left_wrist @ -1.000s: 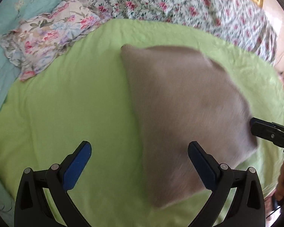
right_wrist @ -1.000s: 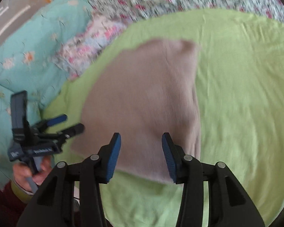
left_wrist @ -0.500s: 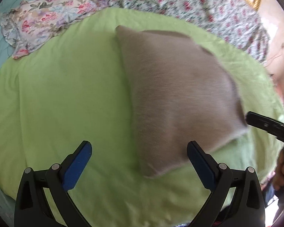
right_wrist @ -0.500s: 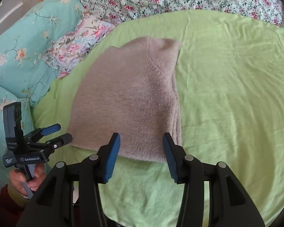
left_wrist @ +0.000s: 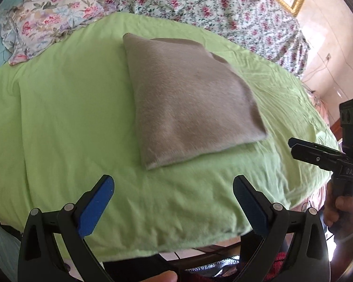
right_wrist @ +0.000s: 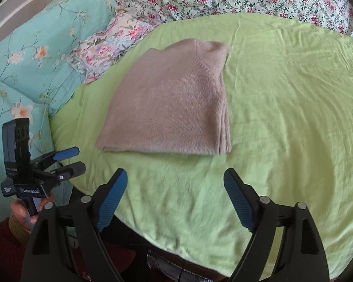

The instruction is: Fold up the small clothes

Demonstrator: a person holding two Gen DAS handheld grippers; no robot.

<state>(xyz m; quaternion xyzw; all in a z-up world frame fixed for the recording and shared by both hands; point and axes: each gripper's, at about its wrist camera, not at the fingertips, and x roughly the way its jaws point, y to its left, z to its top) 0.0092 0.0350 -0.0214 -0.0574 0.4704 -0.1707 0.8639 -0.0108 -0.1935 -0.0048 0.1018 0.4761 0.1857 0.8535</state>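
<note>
A beige knitted garment [left_wrist: 188,98] lies folded into a flat rectangle on the green sheet [left_wrist: 66,108]; it also shows in the right wrist view [right_wrist: 171,101]. My left gripper [left_wrist: 173,202] is open and empty, held back over the sheet's near edge, short of the garment. My right gripper [right_wrist: 175,195] is open and empty, also back from the garment's near edge. In the left wrist view the right gripper [left_wrist: 294,144] shows at the right edge. In the right wrist view the left gripper [right_wrist: 76,159] shows at the left, held in a hand.
A small floral cloth [left_wrist: 49,21] lies at the sheet's far left corner, also seen in the right wrist view [right_wrist: 113,44]. A floral bedspread [left_wrist: 200,2] runs behind. A turquoise quilt [right_wrist: 28,65] lies left. The bed's front edge [left_wrist: 176,249] is just below the grippers.
Both grippers have pulled back from the garment toward the bed's front edge. The right gripper has opened wider. The folded garment lies still on the sheet.
</note>
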